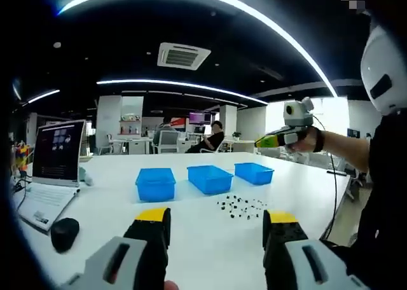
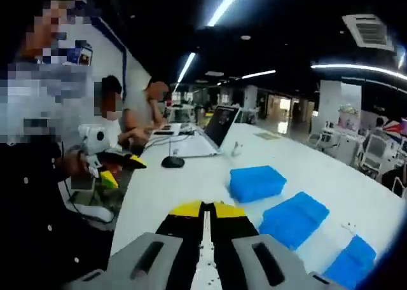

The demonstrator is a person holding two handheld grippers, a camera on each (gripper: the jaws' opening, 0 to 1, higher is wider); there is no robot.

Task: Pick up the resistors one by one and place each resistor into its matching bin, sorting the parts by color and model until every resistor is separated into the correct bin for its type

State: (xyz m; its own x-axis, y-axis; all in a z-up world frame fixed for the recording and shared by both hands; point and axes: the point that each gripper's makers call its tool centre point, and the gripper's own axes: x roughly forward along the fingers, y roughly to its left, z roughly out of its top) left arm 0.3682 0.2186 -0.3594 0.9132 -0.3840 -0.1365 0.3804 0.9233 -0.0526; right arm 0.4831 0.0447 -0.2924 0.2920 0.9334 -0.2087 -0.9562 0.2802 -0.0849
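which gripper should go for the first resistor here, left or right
Left, probably. The left gripper stands open, aimed at the resistors scattered in front of the blue bins. The right gripper is shut and held up in the air off to the side, so it would have to swing back.

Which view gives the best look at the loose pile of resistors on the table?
The left gripper view: the resistors lie scattered as small dark specks on the white table, in front of the three blue bins. The right gripper view catches a few faint specks near the bins, too small to make out.
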